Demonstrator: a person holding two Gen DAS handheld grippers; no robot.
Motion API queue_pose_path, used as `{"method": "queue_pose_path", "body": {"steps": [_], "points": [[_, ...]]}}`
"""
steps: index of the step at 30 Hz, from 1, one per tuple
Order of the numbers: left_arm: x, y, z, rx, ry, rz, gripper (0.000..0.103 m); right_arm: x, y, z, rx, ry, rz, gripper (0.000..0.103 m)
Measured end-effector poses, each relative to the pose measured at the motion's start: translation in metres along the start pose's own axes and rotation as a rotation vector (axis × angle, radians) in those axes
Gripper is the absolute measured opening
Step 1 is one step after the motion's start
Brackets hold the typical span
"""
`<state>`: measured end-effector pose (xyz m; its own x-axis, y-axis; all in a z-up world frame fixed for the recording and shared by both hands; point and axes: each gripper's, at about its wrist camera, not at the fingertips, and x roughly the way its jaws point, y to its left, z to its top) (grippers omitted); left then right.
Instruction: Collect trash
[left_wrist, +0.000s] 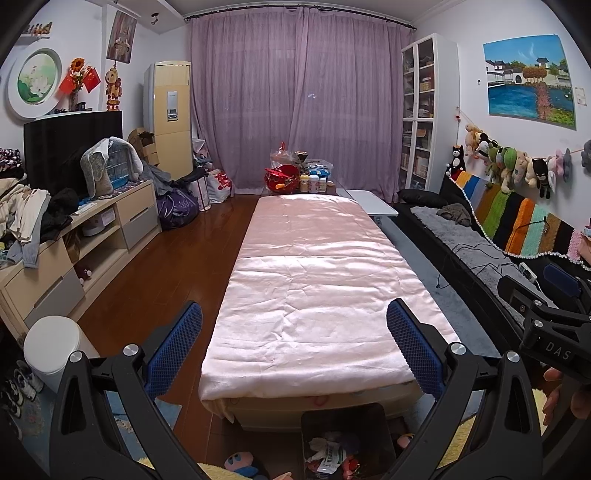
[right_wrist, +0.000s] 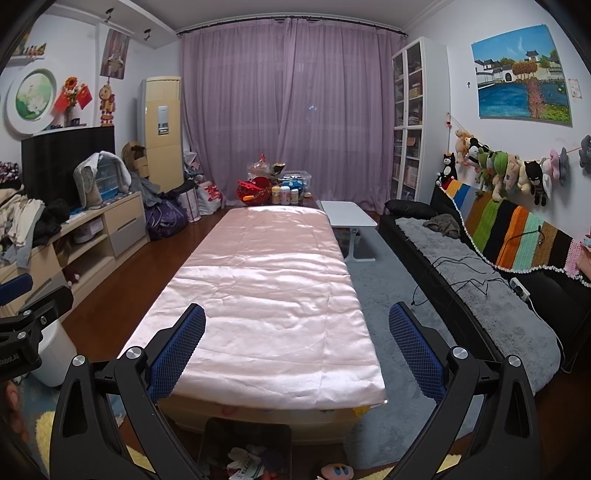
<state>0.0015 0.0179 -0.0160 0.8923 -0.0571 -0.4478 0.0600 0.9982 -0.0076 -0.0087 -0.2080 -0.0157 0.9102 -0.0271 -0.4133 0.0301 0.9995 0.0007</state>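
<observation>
Looking along both tools, I see a long low table draped in a shiny pale pink satin cloth (left_wrist: 314, 280) running away from me toward the mauve curtains (left_wrist: 295, 96). My left gripper (left_wrist: 294, 349) has its blue mesh-padded fingers (left_wrist: 176, 350) spread wide apart with nothing between them, and my right gripper (right_wrist: 297, 350) stands the same way, its blue pads (right_wrist: 415, 354) apart and empty. At the near end of the table, on the floor just below the cloth's edge, sits a dark square bin (left_wrist: 343, 417) holding crumpled wrappers and paper trash (left_wrist: 328, 454); the right wrist view shows the same bin low between the fingers. A pink and blue plush toy (left_wrist: 240, 463) lies on the floor just left of the bin. To the left stands a white cylindrical bin (left_wrist: 55, 347), near a beige drawer unit (left_wrist: 55, 280) piled with clothes. At the far end of the table is a cluster of small bottles (left_wrist: 314, 182) beside a red basket (left_wrist: 282, 179). On the right a black sofa with a grey fluffy throw (right_wrist: 480, 284) runs along the wall, and a small white side table (right_wrist: 347, 214) stands between it and the cloth-covered table.
</observation>
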Motion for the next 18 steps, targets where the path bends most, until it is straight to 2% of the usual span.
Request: {"method": "queue_pose_path", "body": {"steps": [14,18], "points": [[-0.0009,-0.0016,0.0002,0.005,-0.006,0.016,0.095,0.0016,0.0019,-0.0018,-0.004,0.008,-0.002,0.100],[-0.0004,-0.0025,0.0014,-0.003,-0.006,-0.004,0.095,0.0053,0.0023,-0.0038,-0.001,0.015,-0.003,0.100]]}}
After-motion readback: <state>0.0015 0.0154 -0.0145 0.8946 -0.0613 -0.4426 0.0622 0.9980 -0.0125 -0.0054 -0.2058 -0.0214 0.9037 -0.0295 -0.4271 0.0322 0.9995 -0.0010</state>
